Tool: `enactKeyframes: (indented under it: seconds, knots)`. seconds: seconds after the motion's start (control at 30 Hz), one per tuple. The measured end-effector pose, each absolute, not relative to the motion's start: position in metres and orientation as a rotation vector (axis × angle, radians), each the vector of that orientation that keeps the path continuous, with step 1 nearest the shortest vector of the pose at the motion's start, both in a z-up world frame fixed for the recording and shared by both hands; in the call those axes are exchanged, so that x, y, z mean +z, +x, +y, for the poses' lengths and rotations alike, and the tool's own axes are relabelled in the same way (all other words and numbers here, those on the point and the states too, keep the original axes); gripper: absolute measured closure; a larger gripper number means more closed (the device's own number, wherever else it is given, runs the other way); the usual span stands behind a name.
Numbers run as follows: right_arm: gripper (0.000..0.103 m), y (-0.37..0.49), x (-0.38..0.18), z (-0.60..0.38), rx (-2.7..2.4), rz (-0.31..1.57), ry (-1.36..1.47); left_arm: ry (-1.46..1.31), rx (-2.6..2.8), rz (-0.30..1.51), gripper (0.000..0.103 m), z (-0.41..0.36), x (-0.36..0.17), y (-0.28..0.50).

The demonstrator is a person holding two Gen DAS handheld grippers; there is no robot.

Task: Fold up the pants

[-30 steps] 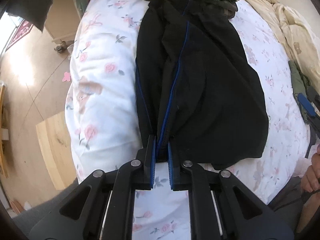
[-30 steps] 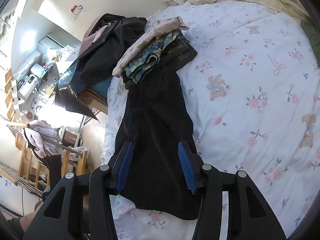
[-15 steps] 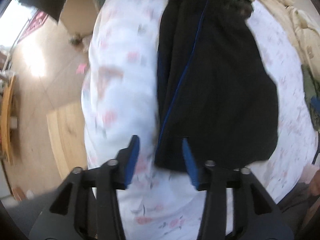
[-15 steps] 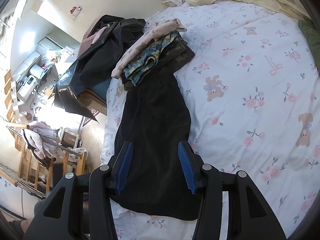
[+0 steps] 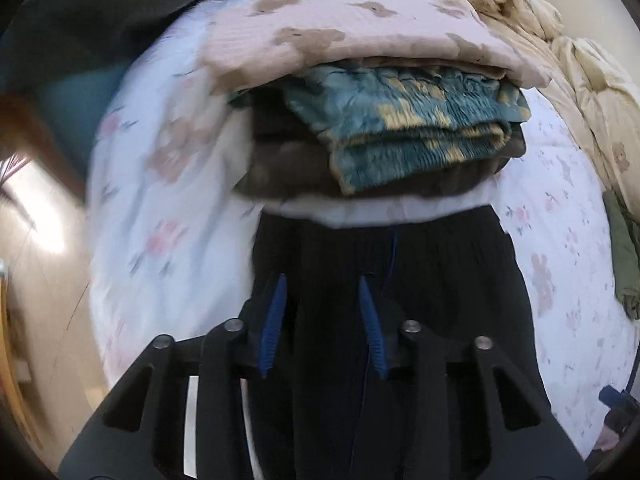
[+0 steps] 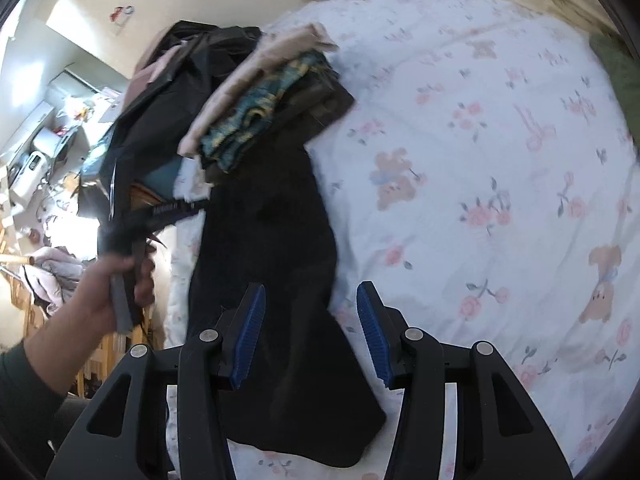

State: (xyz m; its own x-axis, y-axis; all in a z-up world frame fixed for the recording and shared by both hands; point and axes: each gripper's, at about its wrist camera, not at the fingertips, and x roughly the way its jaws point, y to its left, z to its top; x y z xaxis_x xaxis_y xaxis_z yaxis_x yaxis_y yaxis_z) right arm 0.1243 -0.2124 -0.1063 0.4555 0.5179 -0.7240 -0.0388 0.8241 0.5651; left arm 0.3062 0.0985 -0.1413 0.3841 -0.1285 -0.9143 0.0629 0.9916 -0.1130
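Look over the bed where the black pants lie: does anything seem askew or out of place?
The black pants lie long and only partly folded along the bed's left edge on the floral sheet. Their far end almost meets the stack of folded clothes. Both grippers, left and right, hover open.

Both grippers, left (image 5: pixel 322 320) and right (image 6: pixel 310 332), are black with silver screws and ribbed blue pads; the bare hand (image 6: pixel 106 292) wears a dark green sleeve.

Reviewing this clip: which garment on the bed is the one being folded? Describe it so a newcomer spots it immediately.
Start from the floral bedsheet; near its left edge sits a stack of folded clothes. Running from that stack toward the cameras lies the black pants, a long dark strip. Unlike the patterned stack, it is plain black with a thin blue stripe.
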Motion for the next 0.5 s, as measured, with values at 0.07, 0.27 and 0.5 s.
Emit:
enactKeyframes:
  seconds: [0.07, 0.27, 0.5]
  knots:
    - [0.052, 0.126, -0.114, -0.214, 0.345, 1.068, 0.498, -0.052, -0.132, 1.167, 0.072, 0.095, -0.147, 0.315]
    - [0.052, 0.136, -0.132, -0.215, 0.331, 1.116, 0.506, -0.031, -0.164, 1.181, 0.097, 0.096, -0.152, 0.324]
    - [0.052, 0.136, -0.136, -0.211, 0.345, 1.13, 0.508, -0.106, -0.056, 1.1, 0.097, 0.136, -0.141, 0.325]
